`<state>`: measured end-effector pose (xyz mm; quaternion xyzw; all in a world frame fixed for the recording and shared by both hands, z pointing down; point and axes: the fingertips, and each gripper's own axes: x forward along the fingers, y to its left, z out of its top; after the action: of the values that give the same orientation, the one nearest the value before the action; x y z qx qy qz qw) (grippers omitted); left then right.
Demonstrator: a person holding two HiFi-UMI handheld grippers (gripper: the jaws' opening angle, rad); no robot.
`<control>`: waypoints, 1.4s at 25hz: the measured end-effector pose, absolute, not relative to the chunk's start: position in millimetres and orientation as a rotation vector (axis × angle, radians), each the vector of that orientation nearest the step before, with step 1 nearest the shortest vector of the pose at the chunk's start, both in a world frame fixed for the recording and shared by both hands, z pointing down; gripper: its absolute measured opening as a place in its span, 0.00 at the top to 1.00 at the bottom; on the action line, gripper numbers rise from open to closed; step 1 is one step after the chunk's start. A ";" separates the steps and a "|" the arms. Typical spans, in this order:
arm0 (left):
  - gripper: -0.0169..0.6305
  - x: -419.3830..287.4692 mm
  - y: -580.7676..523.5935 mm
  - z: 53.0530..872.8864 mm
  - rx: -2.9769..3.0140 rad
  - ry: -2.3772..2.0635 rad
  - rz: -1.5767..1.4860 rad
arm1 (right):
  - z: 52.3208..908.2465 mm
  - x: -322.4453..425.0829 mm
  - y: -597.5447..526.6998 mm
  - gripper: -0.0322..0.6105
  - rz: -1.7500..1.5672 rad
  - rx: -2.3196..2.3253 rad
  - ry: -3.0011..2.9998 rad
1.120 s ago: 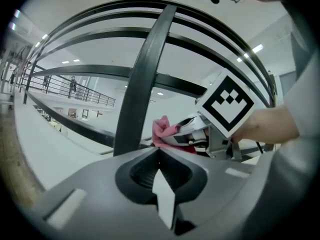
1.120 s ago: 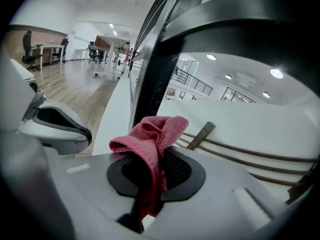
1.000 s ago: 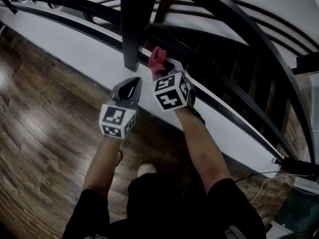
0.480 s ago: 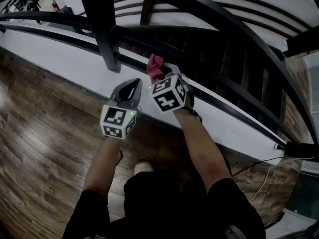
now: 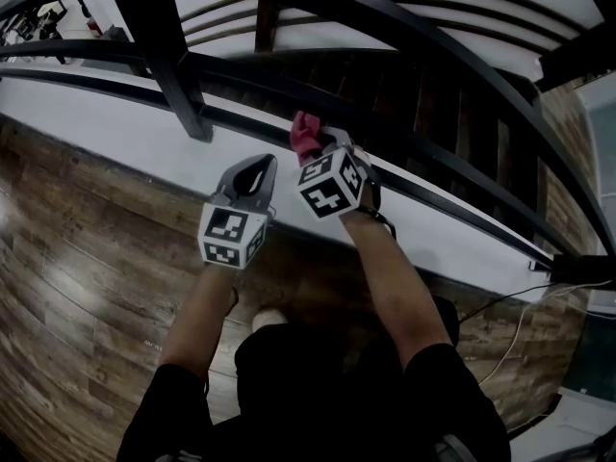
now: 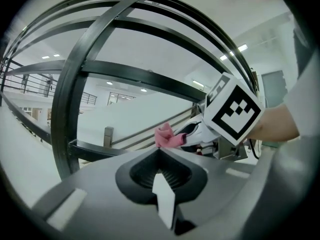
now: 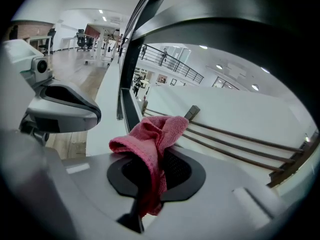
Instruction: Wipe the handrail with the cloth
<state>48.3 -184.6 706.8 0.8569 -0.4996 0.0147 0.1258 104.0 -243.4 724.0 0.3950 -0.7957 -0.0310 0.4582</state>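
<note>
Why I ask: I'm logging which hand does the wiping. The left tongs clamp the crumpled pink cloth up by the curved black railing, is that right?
Not quite: it is the right tongs that clamp the crumpled pink cloth up by the curved black railing. The right gripper view shows the cloth pinched between them. The left tongs are shut with nothing in them.

A crumpled pink cloth (image 7: 152, 134) is sitting pinched in the right gripper's (image 7: 148, 181) jaws, poking up just beneath the broad, black, curving handrail (image 7: 240, 19).
</note>
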 end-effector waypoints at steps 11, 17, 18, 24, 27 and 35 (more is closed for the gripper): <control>0.97 104.1 -185.0 700.6 2.559 -1.372 0.084 | 723.9 171.5 -232.4 0.87 -0.063 1.035 -1.905; 0.97 132.5 -188.5 699.5 2.602 -1.319 0.115 | 724.4 206.5 -226.0 0.87 -0.114 1.014 -1.816; 0.97 135.9 -188.7 698.4 2.609 -1.321 0.123 | 724.6 212.4 -225.0 0.87 -0.124 1.008 -1.800; 0.97 156.7 -184.1 699.5 2.637 -1.302 0.171 | 723.6 244.7 -219.3 0.87 -0.117 1.026 -1.778; 0.97 165.9 -183.0 702.2 2.622 -1.292 0.182 | 724.4 256.7 -216.1 0.87 -0.119 1.037 -1.777; 0.97 204.0 -178.1 710.3 2.643 -1.262 0.272 | 723.4 301.8 -207.8 0.87 -0.104 1.044 -1.772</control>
<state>204.0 -178.1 710.3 0.8941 -0.4269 0.0920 0.0998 301.8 -207.8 723.4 0.4347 -0.7375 -0.0432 0.5151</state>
